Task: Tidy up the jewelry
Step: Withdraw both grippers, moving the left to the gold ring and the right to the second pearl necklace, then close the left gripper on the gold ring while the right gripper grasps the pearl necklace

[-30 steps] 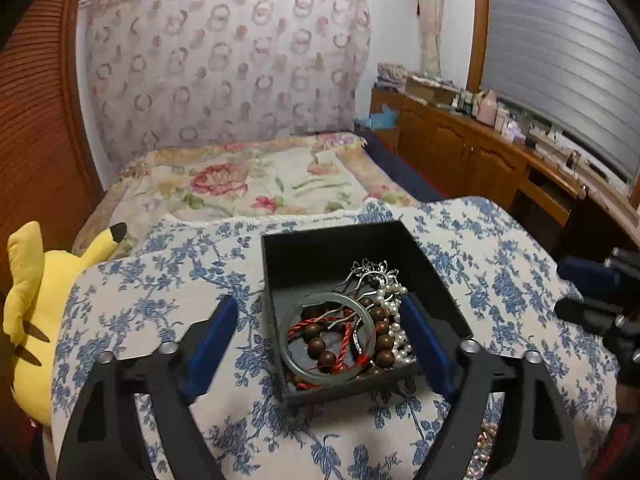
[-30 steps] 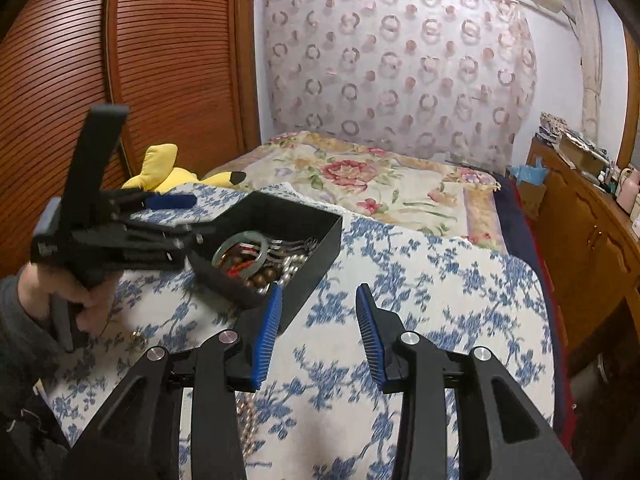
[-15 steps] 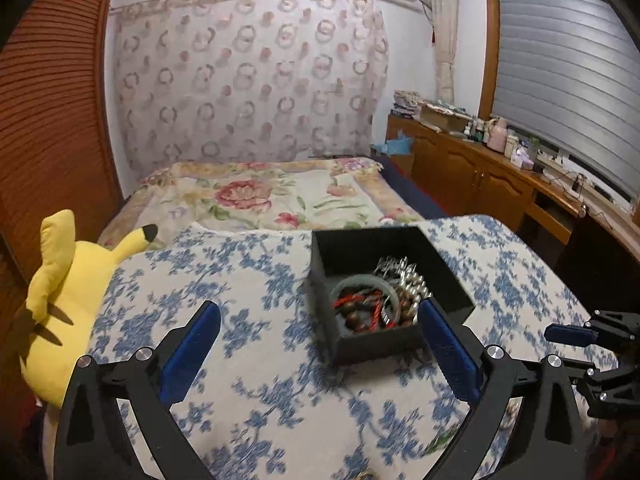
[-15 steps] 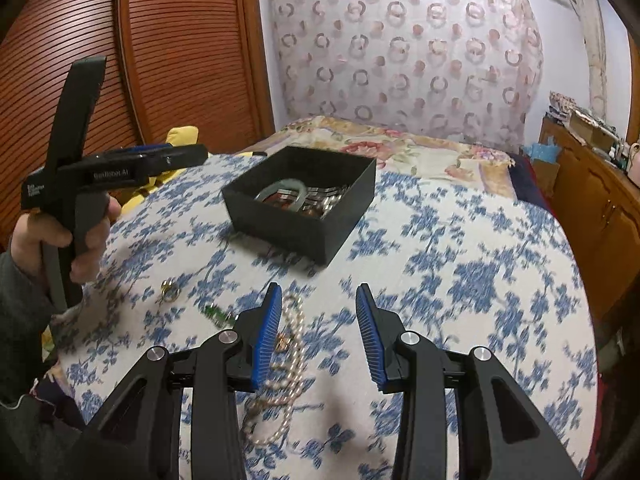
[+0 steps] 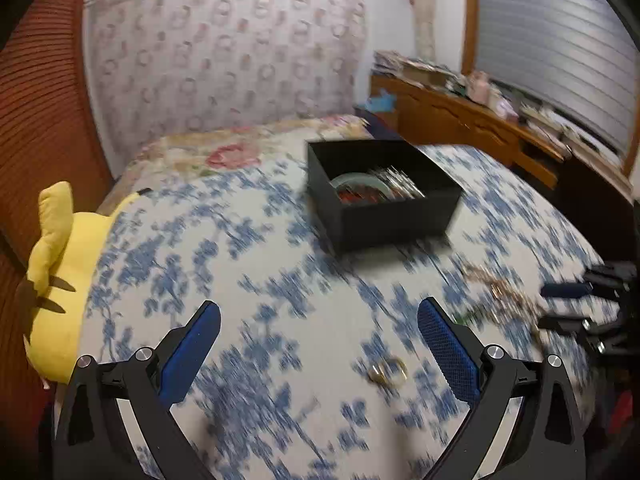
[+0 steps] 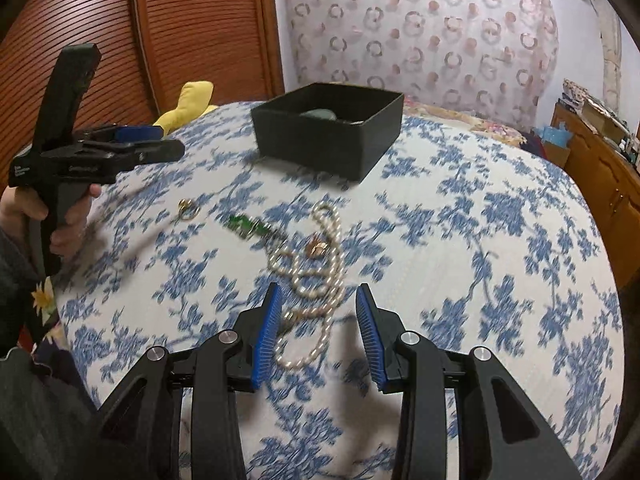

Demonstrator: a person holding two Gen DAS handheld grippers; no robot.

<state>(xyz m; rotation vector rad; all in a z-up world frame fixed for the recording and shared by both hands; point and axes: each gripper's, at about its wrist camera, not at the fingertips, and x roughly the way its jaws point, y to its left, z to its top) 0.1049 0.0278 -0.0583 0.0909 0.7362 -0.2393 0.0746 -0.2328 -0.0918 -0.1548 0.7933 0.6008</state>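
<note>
A black box (image 5: 384, 220) (image 6: 320, 144) with a green bangle, beads and silver pieces stands on the blue-flowered cloth. My left gripper (image 5: 318, 310) (image 6: 168, 142) is open wide over bare cloth, short of the box. A pair of gold rings (image 5: 388, 370) (image 6: 188, 209) lies near its right finger. My right gripper (image 6: 319, 294) (image 5: 560, 308) hangs partly open just above a pearl necklace (image 6: 340, 256), whose strand runs between the jaws without touching the pads. A gold piece (image 6: 318, 249) and a green piece (image 6: 246, 227) lie beside the pearls.
A yellow plush toy (image 5: 60, 280) (image 6: 192, 100) lies at the cloth's left edge. A bed with a flowered cover (image 5: 224, 152) is behind the box. A wooden cabinet (image 5: 480, 120) runs along the right and a slatted wooden door (image 6: 200, 28) on the left.
Both grippers have drawn back from the box and sunk toward the cloth. The left jaws have spread wider. The pearl necklace has come into view between the right jaws.
</note>
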